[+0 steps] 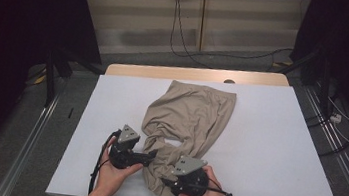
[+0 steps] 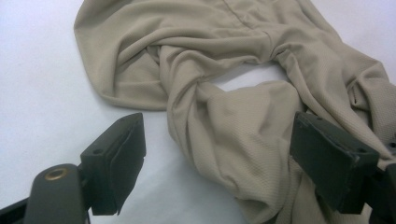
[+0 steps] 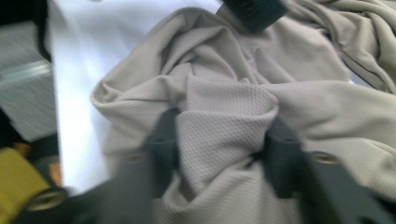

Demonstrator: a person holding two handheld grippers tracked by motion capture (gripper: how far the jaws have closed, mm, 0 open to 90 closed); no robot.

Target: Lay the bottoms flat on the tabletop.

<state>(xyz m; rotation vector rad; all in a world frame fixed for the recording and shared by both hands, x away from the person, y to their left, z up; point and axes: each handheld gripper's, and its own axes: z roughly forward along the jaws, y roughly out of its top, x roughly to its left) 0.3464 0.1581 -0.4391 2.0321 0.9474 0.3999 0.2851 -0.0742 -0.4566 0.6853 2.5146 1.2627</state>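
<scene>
Beige knit trousers [image 1: 187, 124] lie crumpled on the white tabletop [image 1: 266, 154], long axis running from the waistband at 12 o'clock to the bunched leg ends at 6 o'clock. Right tongs [image 3: 224, 140], nearer, pinch a fold of that near end. Left tongs [image 2: 219, 158] stand wide at its 9 o'clock edge, cloth between them, unpressed.

Beige shorts [image 1: 187, 117] crumpled on white table [image 1: 266, 154], near end bunched.
</scene>
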